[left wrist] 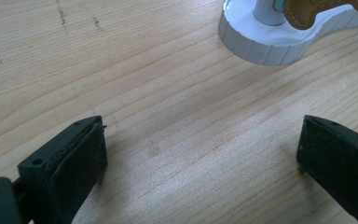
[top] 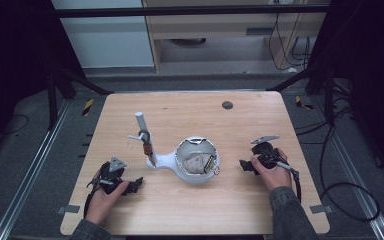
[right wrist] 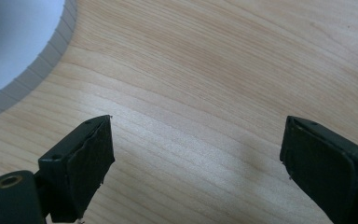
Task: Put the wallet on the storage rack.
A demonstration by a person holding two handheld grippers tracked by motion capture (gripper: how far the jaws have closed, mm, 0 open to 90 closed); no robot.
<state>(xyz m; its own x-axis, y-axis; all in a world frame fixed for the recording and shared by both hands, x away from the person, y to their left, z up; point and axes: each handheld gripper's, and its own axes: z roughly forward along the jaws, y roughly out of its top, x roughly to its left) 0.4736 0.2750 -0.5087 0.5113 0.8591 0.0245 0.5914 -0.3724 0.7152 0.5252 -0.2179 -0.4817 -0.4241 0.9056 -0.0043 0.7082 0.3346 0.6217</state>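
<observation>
A white stand lies mid-table: a round ribbed bowl with a crumpled pale thing inside, joined to a small base that bears a tilted white post with a brown leather tag. My left gripper rests low on the table to the left of the stand, jaws wide apart over bare wood. To the right of the bowl my right gripper sits low, jaws apart with nothing between them. The bowl's ribbed rim shows at the upper left of the right gripper view.
The wooden table has a dark round hole near its far edge. Black frame legs and cables lie on the floor at both sides. Cabinets stand beyond the table.
</observation>
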